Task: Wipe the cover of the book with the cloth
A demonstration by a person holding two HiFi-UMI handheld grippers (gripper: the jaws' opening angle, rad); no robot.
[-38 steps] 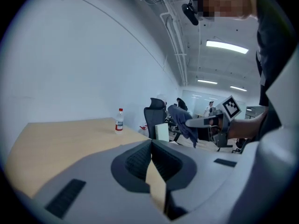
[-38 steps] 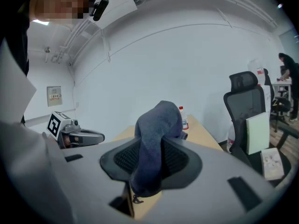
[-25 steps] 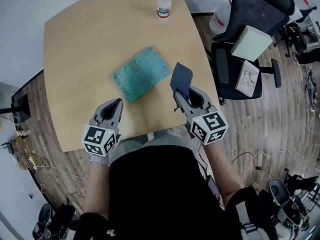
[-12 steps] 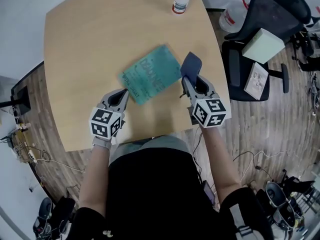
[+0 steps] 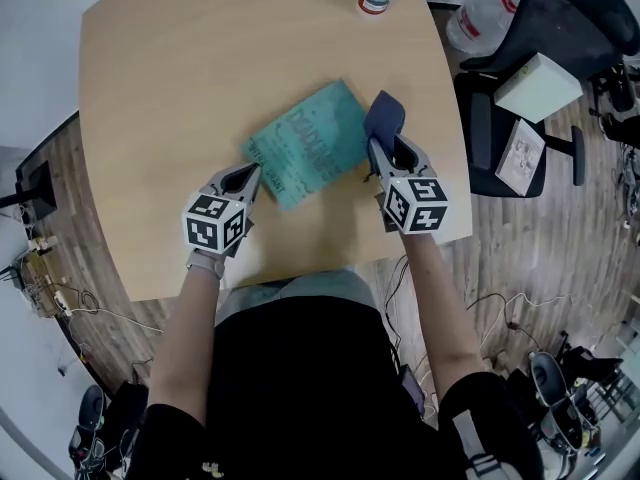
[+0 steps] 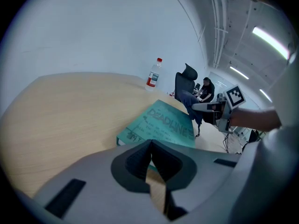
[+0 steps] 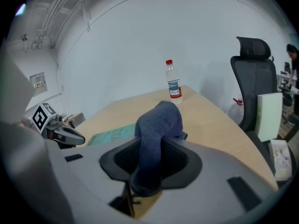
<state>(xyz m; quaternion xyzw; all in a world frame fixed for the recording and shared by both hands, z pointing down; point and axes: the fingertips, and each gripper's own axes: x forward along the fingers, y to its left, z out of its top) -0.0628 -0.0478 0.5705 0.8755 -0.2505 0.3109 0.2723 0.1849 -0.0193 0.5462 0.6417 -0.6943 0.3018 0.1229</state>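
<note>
- Here's the teal paperback book [image 5: 308,141], flat on the pale wooden table [image 5: 180,88], turned on a diagonal in the near right part of the top, between the two claws.
- Left gripper [image 5: 250,171]: jaws pressed together with nothing between them. The tip is just beside the book's near left corner; I can't tell if it touches.
- Right gripper [image 5: 380,144]: jaws clamped on a dark blue cloth [image 5: 384,115]. The cloth bunches up in a rounded fold beyond the tips.
- That cloth sits right at the book's right corner, hard against its edge. Whether it is actually on the cover can't be made out from above.
- From the right gripper view the fold of cloth stands up between the jaws, with the book's teal cover low on the left behind it.
- Far edge of the table: a clear plastic bottle [image 7: 173,80] with a red cap and a label, standing upright, well apart from the book. Its contents can't be read.
- Off to the right, a black office chair [image 5: 530,28] on the wood floor. Its seat carries a white box [image 5: 538,86] and, nearer, a thin white booklet [image 5: 521,158].
- Beside the chair, at the far side, a large clear jug [image 5: 478,23] with red on it; what's in it, no telling.
</note>
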